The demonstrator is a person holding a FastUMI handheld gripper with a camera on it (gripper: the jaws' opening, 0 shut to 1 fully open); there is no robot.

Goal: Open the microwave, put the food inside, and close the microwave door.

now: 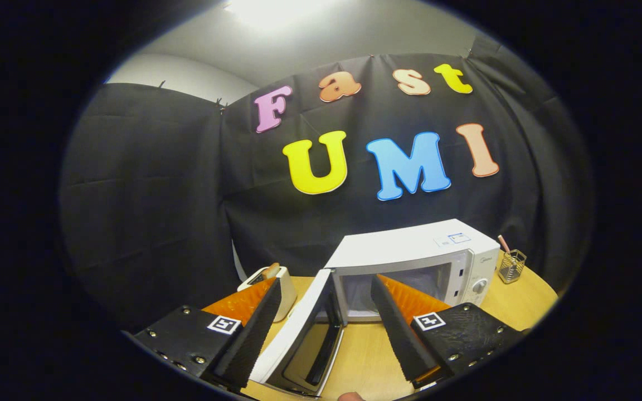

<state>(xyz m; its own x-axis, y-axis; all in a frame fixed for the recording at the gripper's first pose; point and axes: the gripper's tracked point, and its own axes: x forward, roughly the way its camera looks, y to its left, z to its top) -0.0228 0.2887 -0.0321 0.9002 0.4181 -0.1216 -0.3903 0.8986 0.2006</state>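
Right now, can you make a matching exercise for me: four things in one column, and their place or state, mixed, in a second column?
Things:
1. microwave door
2. toaster
3. mesh cup
4. gripper

Places or states:
A. on the table right of the microwave
B. swung open, between the fingers
C. fingers apart, holding nothing
D. left of the microwave, bread sticking out

Pairs: 1-B, 2-D, 3-A, 4-C

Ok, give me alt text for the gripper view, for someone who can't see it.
A white microwave sits on a wooden table with its door swung open, the door lying between the fingers of the open gripper, which holds nothing. A white toaster stands left of the microwave, a mesh pen holder to its right.
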